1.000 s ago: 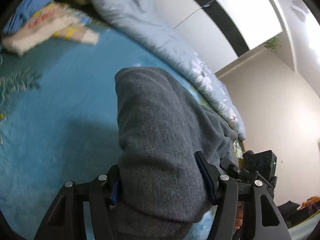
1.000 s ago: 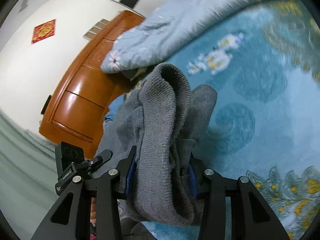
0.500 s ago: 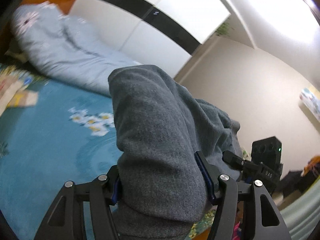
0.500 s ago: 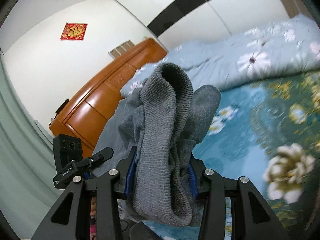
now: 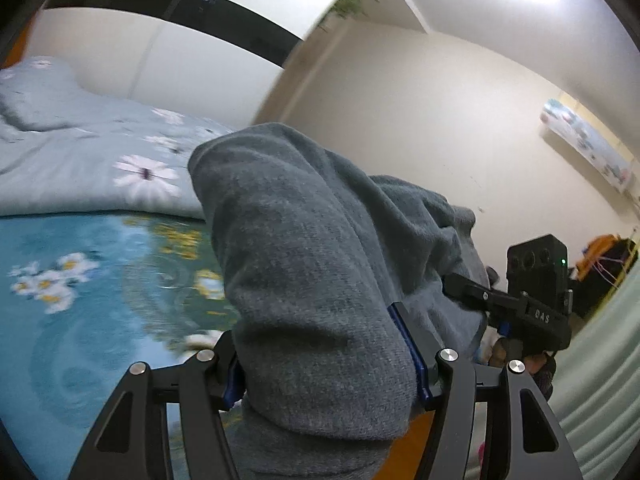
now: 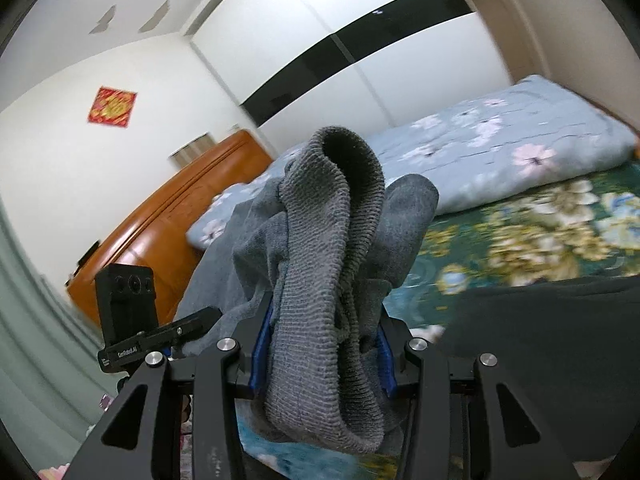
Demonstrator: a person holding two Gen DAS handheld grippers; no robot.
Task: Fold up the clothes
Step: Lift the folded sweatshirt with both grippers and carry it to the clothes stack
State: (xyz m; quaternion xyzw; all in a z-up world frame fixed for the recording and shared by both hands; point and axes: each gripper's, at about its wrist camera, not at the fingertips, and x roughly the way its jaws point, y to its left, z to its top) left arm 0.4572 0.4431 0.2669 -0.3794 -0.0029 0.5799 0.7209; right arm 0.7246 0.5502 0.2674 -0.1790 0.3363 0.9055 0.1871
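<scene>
Both tongs have tilted up from the bed (image 5: 80, 280) toward the walls. Left tongs (image 5: 326, 368) and right tongs (image 6: 320, 348) each clamp the grey garment (image 5: 312, 272), held aloft. Folding looks barely begun; laying flat remains.

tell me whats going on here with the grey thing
A person holds a gripper in each hand, and both are clamped on one grey knitted garment. The left gripper pinches a smooth bunched part; the right gripper pinches a ribbed edge. The garment is lifted above the floral bedspread, not yet folded.
</scene>
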